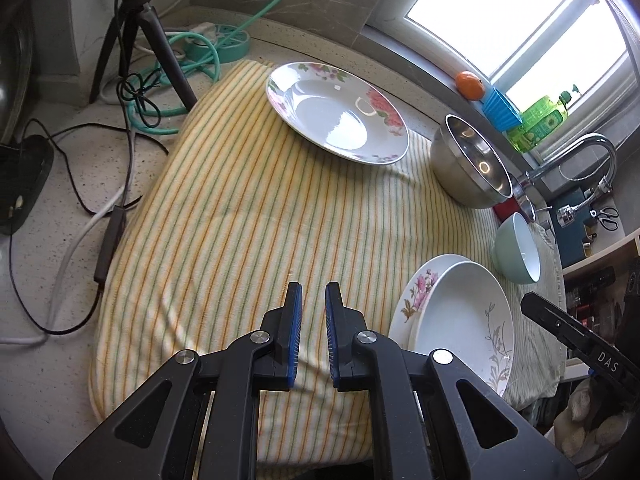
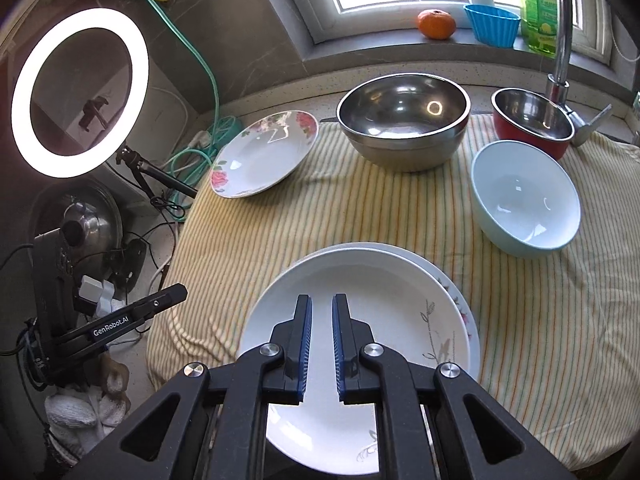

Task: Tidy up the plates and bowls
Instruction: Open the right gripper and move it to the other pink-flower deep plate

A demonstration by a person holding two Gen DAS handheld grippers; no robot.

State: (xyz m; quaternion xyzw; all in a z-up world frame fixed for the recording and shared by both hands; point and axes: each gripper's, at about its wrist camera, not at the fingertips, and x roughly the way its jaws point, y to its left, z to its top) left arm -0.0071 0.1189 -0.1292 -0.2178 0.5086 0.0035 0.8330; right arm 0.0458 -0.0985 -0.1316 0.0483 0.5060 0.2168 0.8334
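The left gripper (image 1: pixel 314 300) is hanging over the yellow striped cloth (image 1: pixel 240 208) on the worktop, jaws together and empty. The right gripper (image 2: pixel 322 312), jaws also together, is hovering above the white plate with grey leaf print (image 2: pixel 360 288), which is lying on a pink-flowered plate (image 2: pixel 460 300). Beyond the jaws are sitting a rose-rimmed plate (image 2: pixel 260 156), a steel bowl (image 2: pixel 404 120) and a pale blue bowl (image 2: pixel 524 204).

Left gripper (image 1: pixel 313 292): jaws drawn in to a narrow gap, nothing between them, pointing steeply down. Right gripper (image 2: pixel 322 304): same, narrow gap, nothing gripped, angled down. A gloved hand (image 2: pixel 80 408) carries the left one.
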